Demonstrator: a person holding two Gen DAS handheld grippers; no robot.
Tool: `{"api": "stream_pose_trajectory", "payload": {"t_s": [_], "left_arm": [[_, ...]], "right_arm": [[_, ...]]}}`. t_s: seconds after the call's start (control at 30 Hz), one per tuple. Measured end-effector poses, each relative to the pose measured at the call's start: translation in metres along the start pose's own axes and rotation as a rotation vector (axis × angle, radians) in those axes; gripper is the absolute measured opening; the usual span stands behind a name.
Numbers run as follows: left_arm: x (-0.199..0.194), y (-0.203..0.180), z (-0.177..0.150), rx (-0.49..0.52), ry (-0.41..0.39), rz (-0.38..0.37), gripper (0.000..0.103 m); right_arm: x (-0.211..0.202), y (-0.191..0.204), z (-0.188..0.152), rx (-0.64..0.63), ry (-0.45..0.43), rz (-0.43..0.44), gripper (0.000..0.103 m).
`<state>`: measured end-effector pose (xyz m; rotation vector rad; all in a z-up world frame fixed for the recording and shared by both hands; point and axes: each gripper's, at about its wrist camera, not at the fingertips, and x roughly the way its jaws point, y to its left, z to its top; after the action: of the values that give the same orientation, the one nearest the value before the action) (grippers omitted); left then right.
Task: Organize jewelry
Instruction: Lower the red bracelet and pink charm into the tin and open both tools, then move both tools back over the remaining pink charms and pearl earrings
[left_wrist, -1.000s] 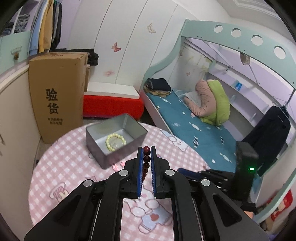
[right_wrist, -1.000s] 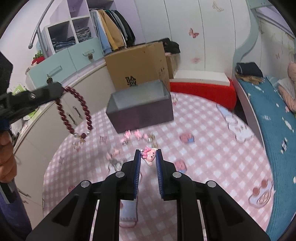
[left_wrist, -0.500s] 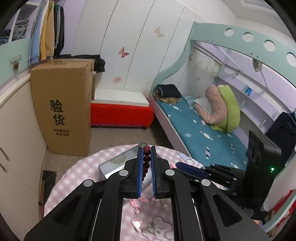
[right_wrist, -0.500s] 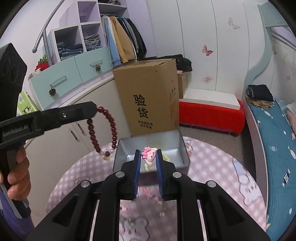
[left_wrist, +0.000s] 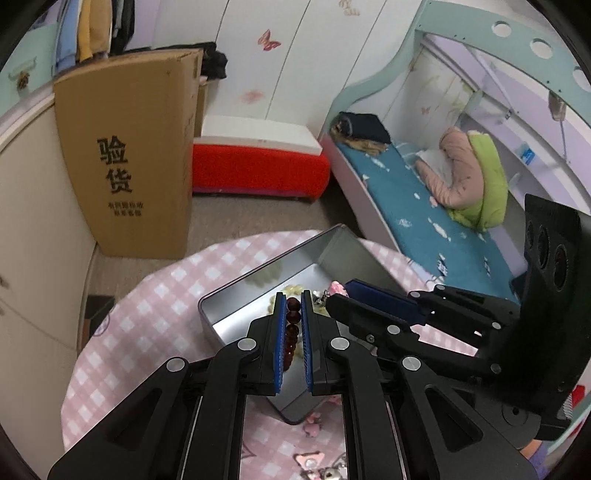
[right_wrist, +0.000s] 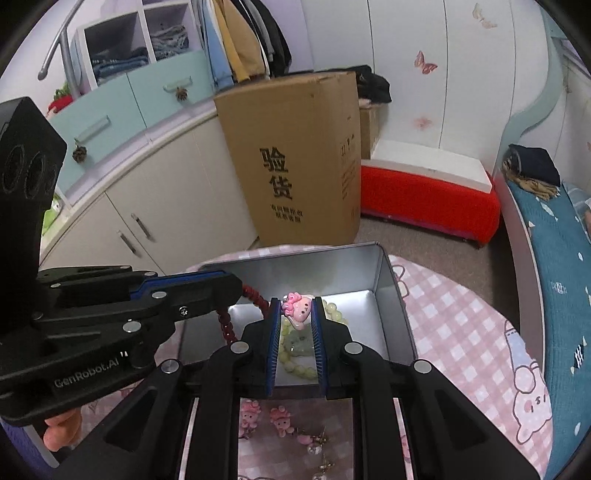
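the job looks partly done: a pale green bead bracelet (right_wrist: 295, 363) already lies on the floor of the open metal tin (right_wrist: 384, 280), and two more pieces are poised over it, not yet let go. the left gripper (left_wrist: 293, 301) has its jaws closed on a dark red bead bracelet (left_wrist: 291, 328), a run of beads pinched between the blue pads with the rest hanging down toward the tin's inside, as the right wrist view shows. the right gripper (right_wrist: 297, 306) has its jaws clamped on a small pink charm (right_wrist: 297, 310), held at the fingertips above the tin and the green bracelet. both tools sit close together over the tin's near half, so i judge the next step to be releasing each piece inside. work remains after that: on the pink checked tablecloth (right_wrist: 461, 332), just in front of the tin, several loose pieces (right_wrist: 280, 424) lie unsorted, two pink charms and what look like small earrings, too small to tell apart surely. apart from the green bracelet, the tin's floor looks bare.
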<state>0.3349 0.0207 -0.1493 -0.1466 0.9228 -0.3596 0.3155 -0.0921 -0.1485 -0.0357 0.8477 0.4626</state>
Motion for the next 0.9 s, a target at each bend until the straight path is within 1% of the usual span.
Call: {"api": "stream_pose_trajectory", "payload": {"t_s": [0.37,0.5,0.57,0.6,0.63,0.7,0.73,0.9], "left_arm": [[-0.005,-0.008,-0.001,0.030,-0.001,0.028,0.011],[-0.012,-0.010,-0.002,0.025,-0.009,0.032,0.012],[-0.018,-0.011,-0.003,0.019,-0.012,0.033,0.026],[-0.022,-0.010,-0.004,0.010,-0.018,0.031,0.042],[-0.029,-0.010,-0.005,-0.004,-0.039,0.030,0.051],[-0.040,-0.011,-0.009,-0.005,-0.066,0.032,0.053],[-0.045,-0.012,-0.010,-0.001,-0.072,0.034,0.053],[-0.069,-0.018,-0.028,0.002,-0.107,0.065,0.053]], "right_arm": [[0.009,-0.001,-0.003,0.017,0.038,0.015,0.018],[0.005,-0.002,-0.004,0.026,0.029,0.005,0.018],[-0.001,-0.002,-0.005,0.028,0.025,0.002,0.018],[-0.006,-0.002,-0.006,0.029,0.019,-0.001,0.018],[-0.010,-0.002,-0.006,0.029,0.014,-0.004,0.018],[-0.021,-0.002,-0.008,0.033,0.000,-0.008,0.025],[-0.028,-0.002,-0.010,0.035,-0.010,-0.011,0.031],[-0.059,-0.005,-0.025,0.043,-0.047,-0.028,0.032]]}}
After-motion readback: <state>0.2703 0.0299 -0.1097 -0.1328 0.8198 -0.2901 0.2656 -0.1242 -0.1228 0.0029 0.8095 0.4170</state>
